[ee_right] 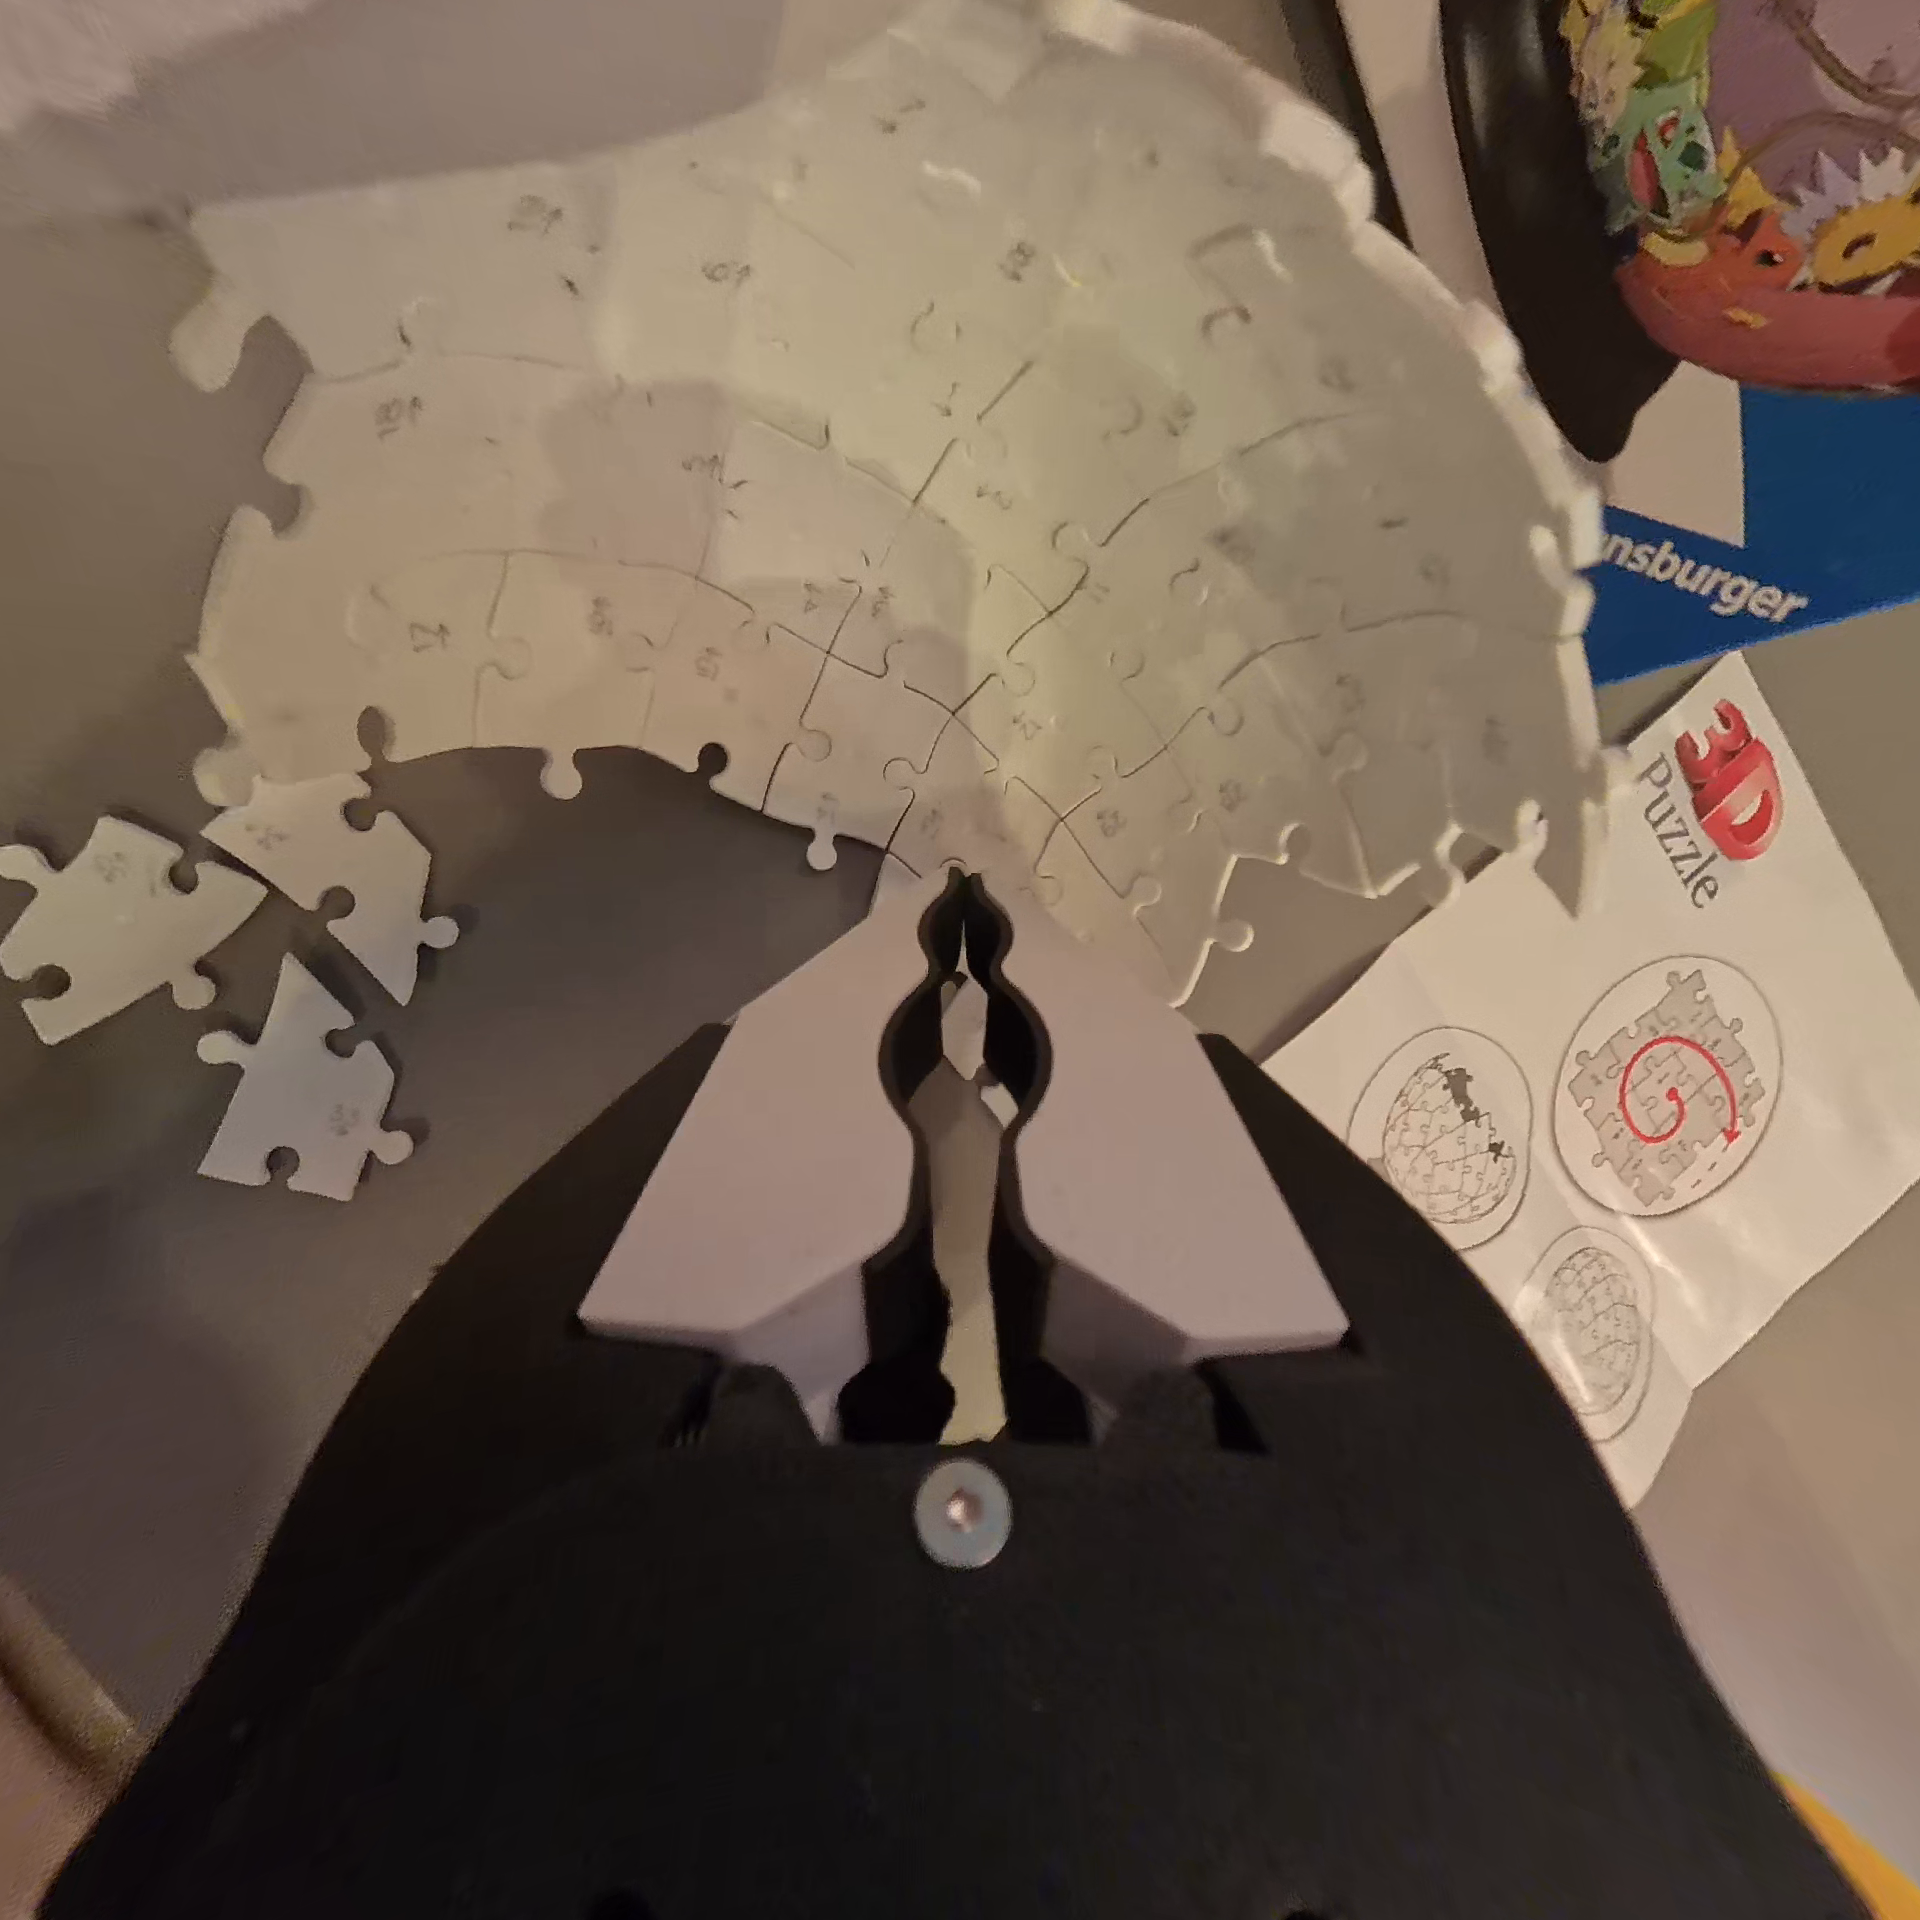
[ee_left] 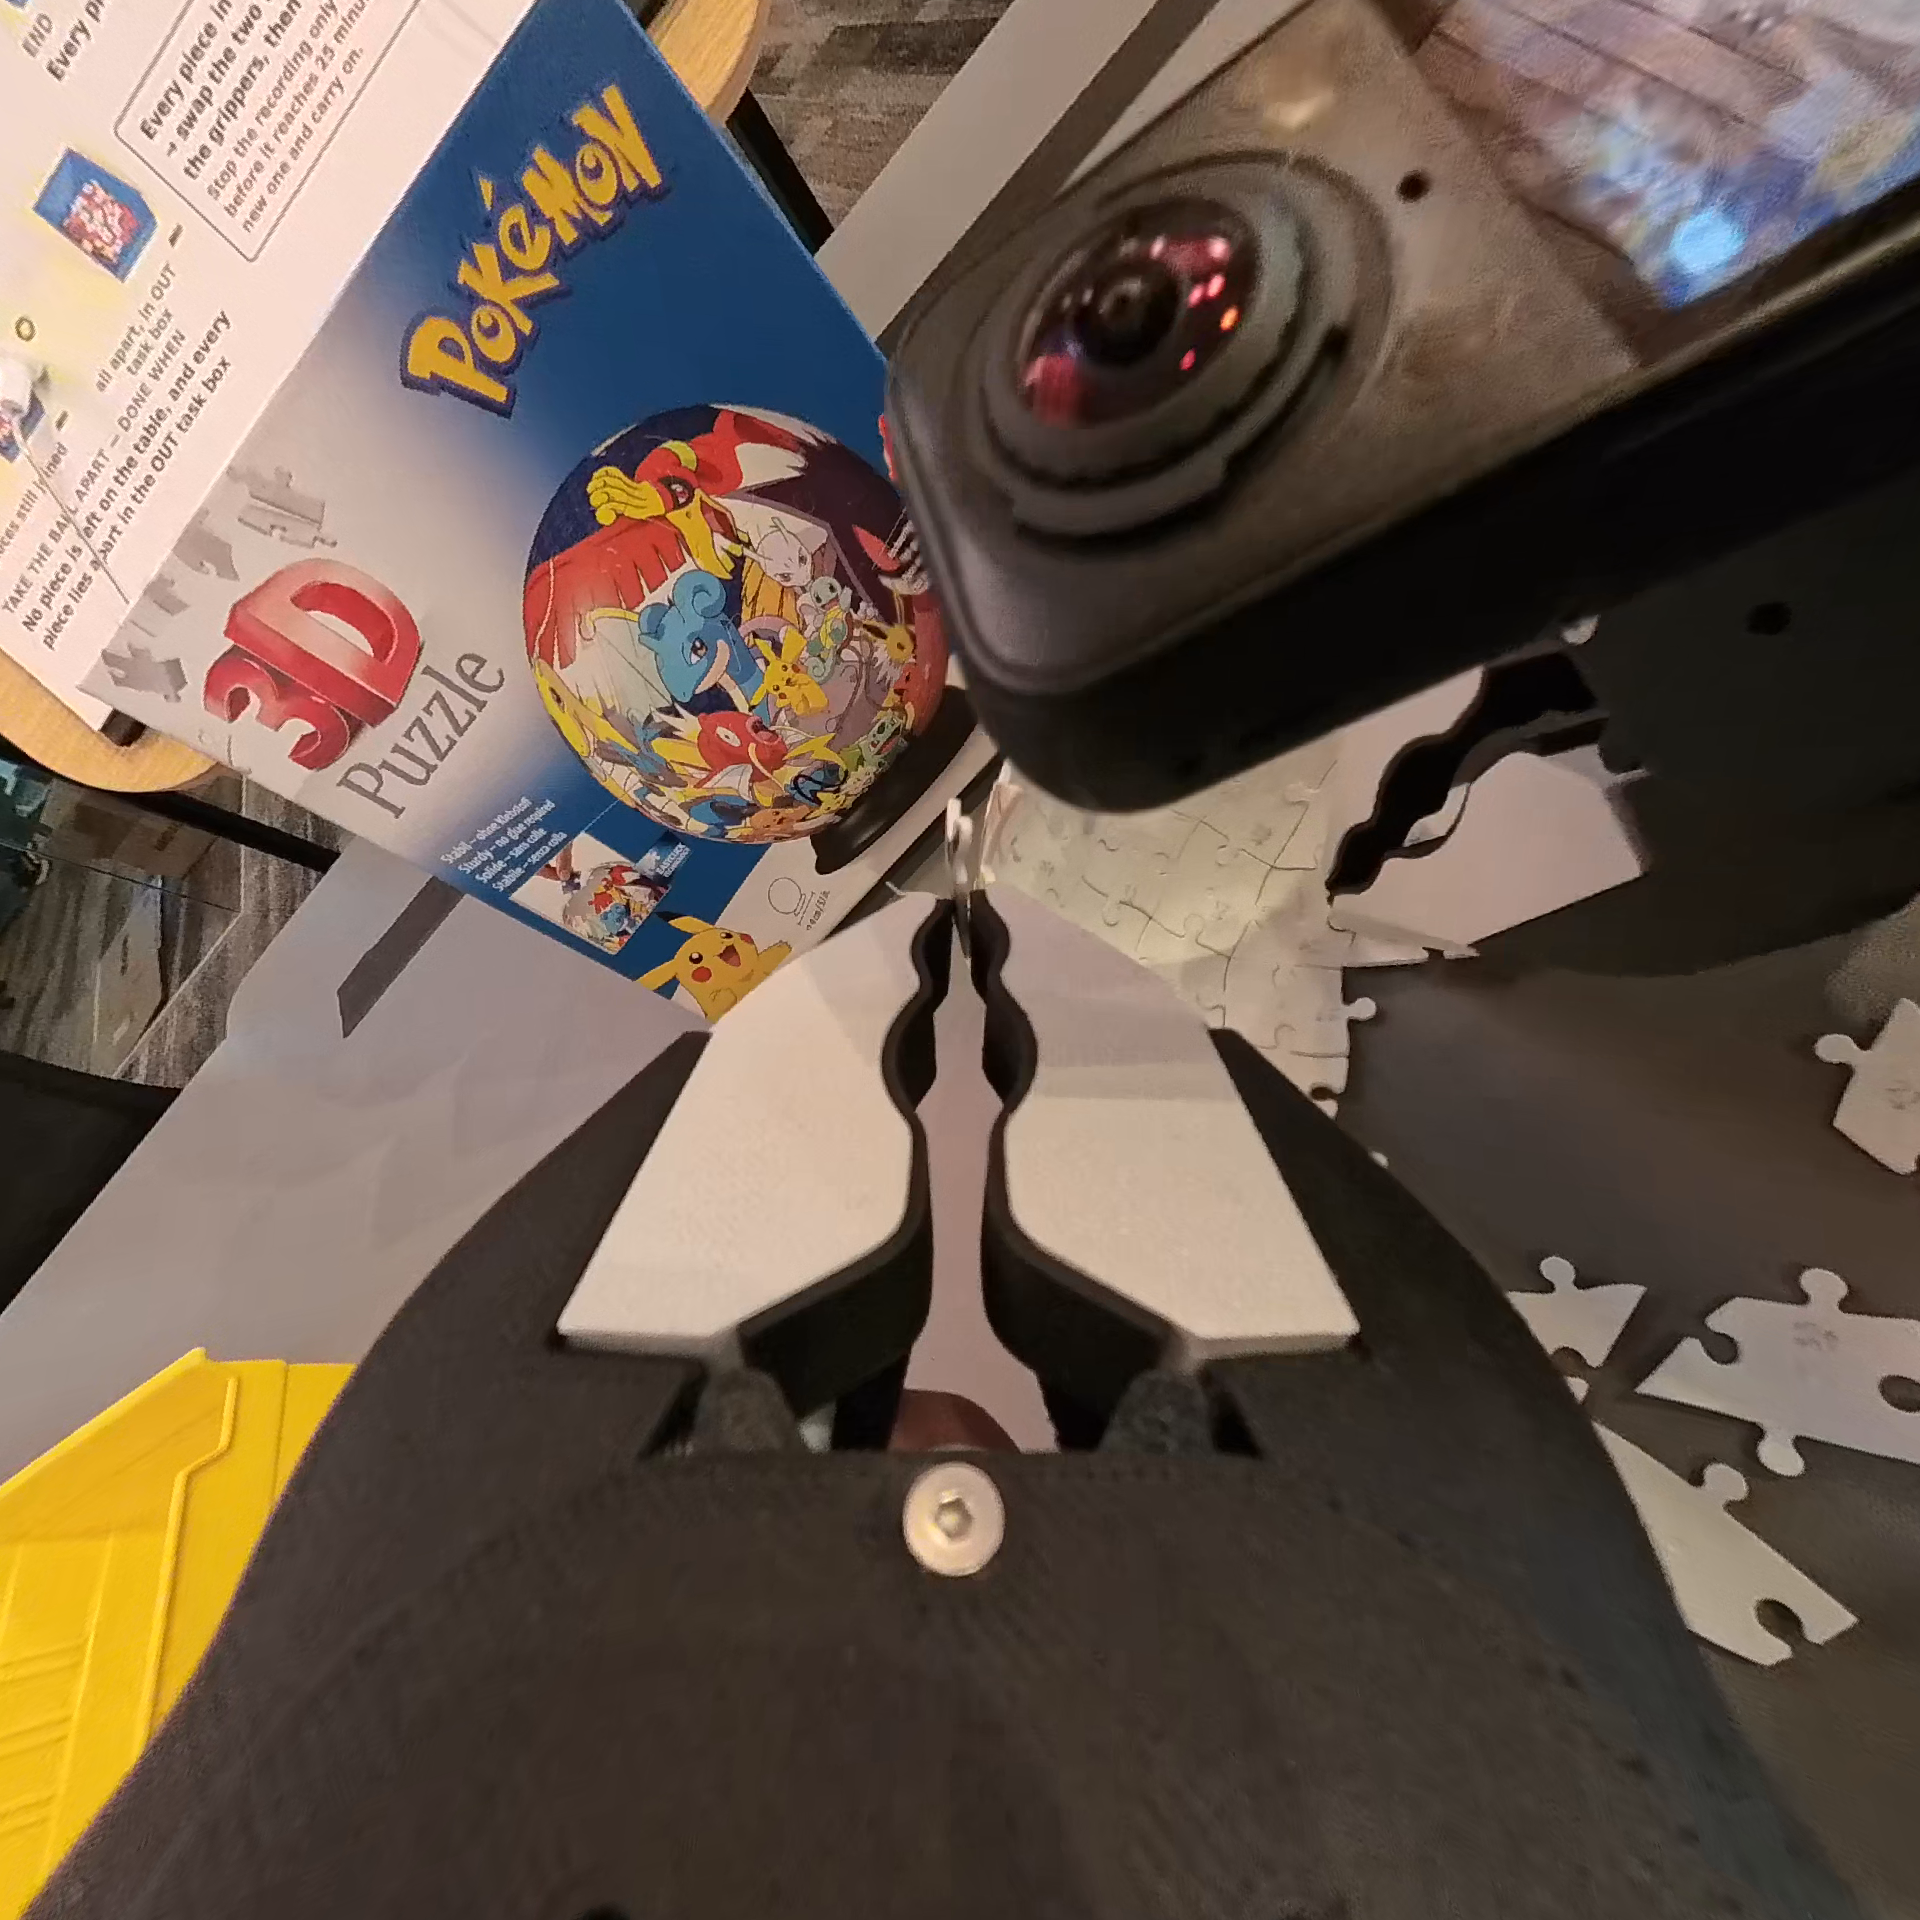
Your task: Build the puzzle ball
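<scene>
The half-built puzzle ball is a curved shell of joined white pieces, inner side facing me, resting on the grey table. My right gripper is shut on a white puzzle piece held edge-on, with the tips at the shell's near rim. In the left wrist view my left gripper is shut on the shell's edge. The right gripper's camera body hangs close above it. Loose white pieces lie left of the shell, and more show in the left wrist view.
The blue puzzle box lies just beyond the shell, also seen in the right wrist view. A folded instruction leaflet lies to the right. A printed sheet sits on a wooden surface. A yellow bin is at the left. One gripper's finger ends stand about 12 cm off the other's.
</scene>
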The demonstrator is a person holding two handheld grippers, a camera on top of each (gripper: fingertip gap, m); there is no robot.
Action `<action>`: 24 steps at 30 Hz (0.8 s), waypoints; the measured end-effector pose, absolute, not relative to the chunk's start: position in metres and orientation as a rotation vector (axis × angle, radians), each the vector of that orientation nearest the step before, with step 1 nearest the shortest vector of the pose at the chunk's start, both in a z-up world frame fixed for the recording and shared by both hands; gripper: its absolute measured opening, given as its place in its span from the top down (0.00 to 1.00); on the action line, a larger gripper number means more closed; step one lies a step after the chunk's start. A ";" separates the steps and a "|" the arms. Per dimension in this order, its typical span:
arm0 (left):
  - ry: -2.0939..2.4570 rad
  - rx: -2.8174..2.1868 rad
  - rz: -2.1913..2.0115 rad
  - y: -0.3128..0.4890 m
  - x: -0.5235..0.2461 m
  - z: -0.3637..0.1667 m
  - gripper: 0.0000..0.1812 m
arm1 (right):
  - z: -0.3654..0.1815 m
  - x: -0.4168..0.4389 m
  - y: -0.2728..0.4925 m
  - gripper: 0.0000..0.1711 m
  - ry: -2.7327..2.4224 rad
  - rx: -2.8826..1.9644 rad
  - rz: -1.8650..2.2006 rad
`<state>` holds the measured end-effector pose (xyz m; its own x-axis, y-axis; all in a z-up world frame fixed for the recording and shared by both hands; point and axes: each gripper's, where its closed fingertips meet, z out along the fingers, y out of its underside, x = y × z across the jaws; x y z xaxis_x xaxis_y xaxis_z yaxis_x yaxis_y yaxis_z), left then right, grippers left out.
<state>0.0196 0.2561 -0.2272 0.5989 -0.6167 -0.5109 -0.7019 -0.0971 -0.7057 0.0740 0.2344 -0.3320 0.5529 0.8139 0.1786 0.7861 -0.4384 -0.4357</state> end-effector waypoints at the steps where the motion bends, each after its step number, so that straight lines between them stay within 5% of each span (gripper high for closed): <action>1: 1.075 -1.786 0.098 0.256 0.020 -0.227 0.98 | -0.332 0.073 0.234 1.00 -1.307 -2.318 0.078; 24: 0.911 -1.746 -0.205 0.257 0.005 -0.198 0.95 | -0.335 0.071 0.233 1.00 -1.530 -2.490 0.101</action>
<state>0.0054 0.2570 -0.1983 0.6890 -0.6622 -0.2945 -0.4721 -0.1017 -0.8757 0.0712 0.2330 -0.3351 0.4567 0.8879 0.0550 0.8730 -0.4355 -0.2196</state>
